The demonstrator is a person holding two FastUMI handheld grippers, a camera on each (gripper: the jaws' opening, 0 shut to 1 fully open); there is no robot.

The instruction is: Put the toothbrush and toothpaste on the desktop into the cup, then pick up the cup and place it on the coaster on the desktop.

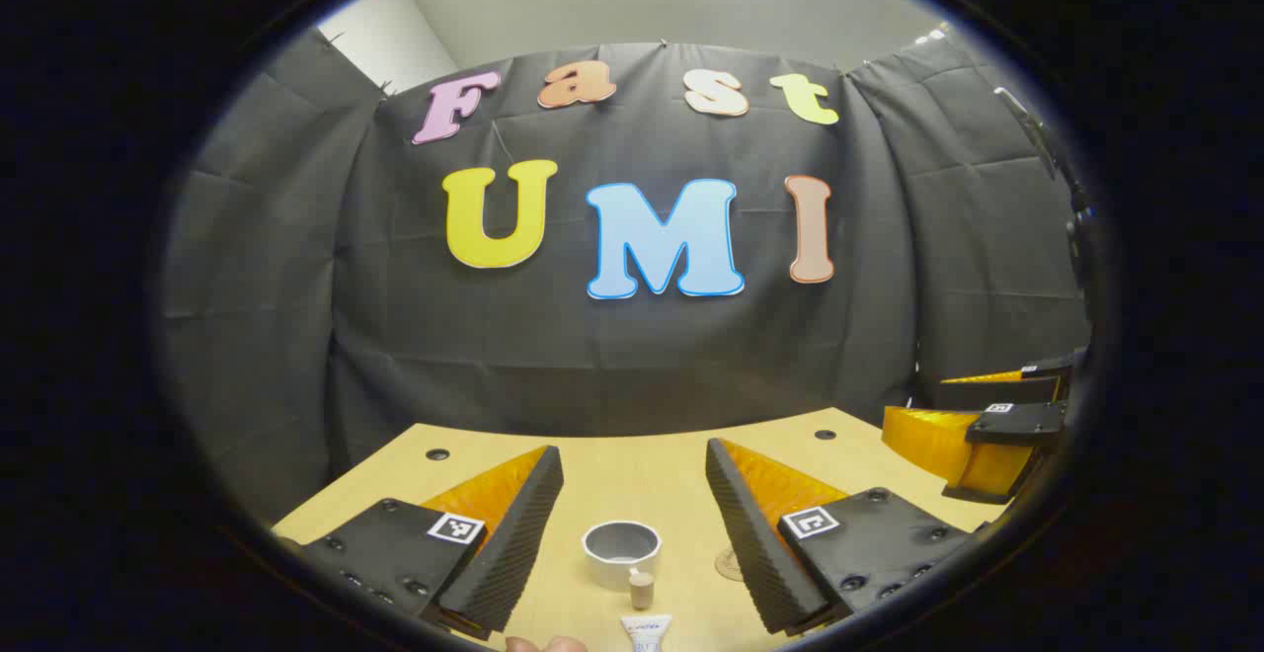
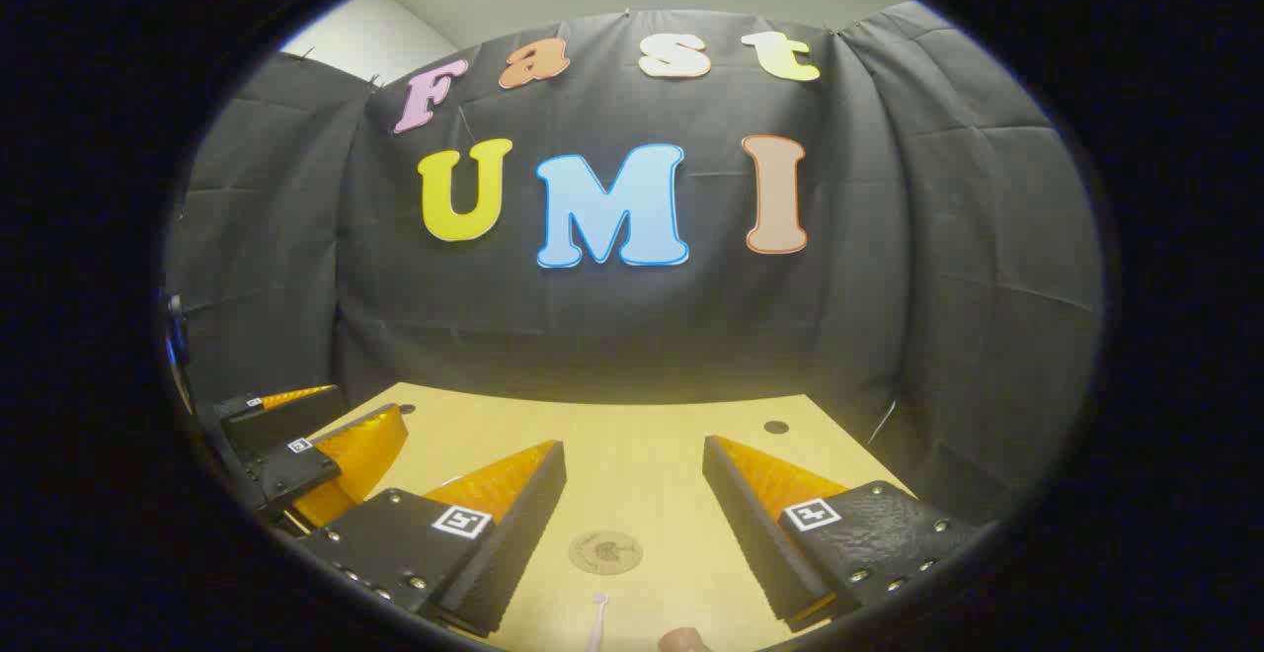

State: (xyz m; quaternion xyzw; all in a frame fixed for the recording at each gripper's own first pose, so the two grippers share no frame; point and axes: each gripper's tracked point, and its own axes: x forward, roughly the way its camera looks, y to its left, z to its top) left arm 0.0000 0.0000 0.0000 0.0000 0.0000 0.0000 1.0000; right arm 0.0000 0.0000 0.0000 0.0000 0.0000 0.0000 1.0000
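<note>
Left gripper (image 1: 632, 533) jaws wide open, holding nothing. Cup (image 1: 621, 551) stands between them on counter (image 1: 632, 474), toothpaste (image 1: 646, 622) at near edge.

Right gripper (image 2: 632, 524) jaws wide open, holding nothing. Coaster (image 2: 605, 551) between them, toothbrush (image 2: 596, 622) near. Far counter bare. Labels too small to read.

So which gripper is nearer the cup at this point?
Left. The cup stands on the desk straight ahead between the left gripper's open fingers. The right gripper is off to the side, with the coaster ahead of it instead.
</note>
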